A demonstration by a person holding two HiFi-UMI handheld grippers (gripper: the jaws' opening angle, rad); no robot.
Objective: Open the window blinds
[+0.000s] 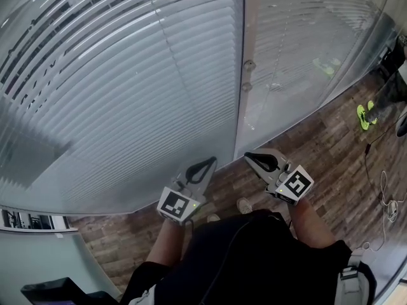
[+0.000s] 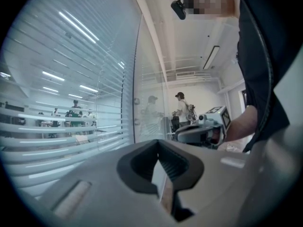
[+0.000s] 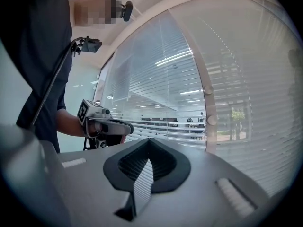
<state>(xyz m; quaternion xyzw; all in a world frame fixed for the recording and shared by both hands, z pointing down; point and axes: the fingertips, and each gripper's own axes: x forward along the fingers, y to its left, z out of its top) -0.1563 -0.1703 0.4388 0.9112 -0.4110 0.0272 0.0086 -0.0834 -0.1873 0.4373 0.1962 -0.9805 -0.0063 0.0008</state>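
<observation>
Close in, left gripper [image 1: 210, 161]: we hold it level toward the glass, its jaws together and nothing between them.
Right gripper [image 1: 249, 155]: also level, jaws pressed together and empty, just beside the left one.
Frame post [image 1: 243, 56]: it stands upright straight ahead of us, between the two panes [image 1: 299, 49]. Its foot is near both tips and closer to the right gripper.
Knobs [image 1: 249, 64]: two round ones sit one above the other on the post, a little higher than either gripper. From the right gripper they lie ahead and to its right, from the left gripper ahead and to its left.
Nearer hand: we judge the right, since the knobs look larger in its view.
Blinds [image 1: 114, 75]: they hang behind the glass, let down over both panes as far as we can see.
Slats [image 2: 57, 141]: their long axis runs level, crosswise to our reach and to the post.
Tilt: we can see between the slats, so they are turned at least partly open.
Stage: this fits slats already turned to let the view through, or a blind still waiting to be drawn up. We cannot tell which.
Room beyond [image 2: 75, 115]: it is lit, and figures show through the gaps.
</observation>
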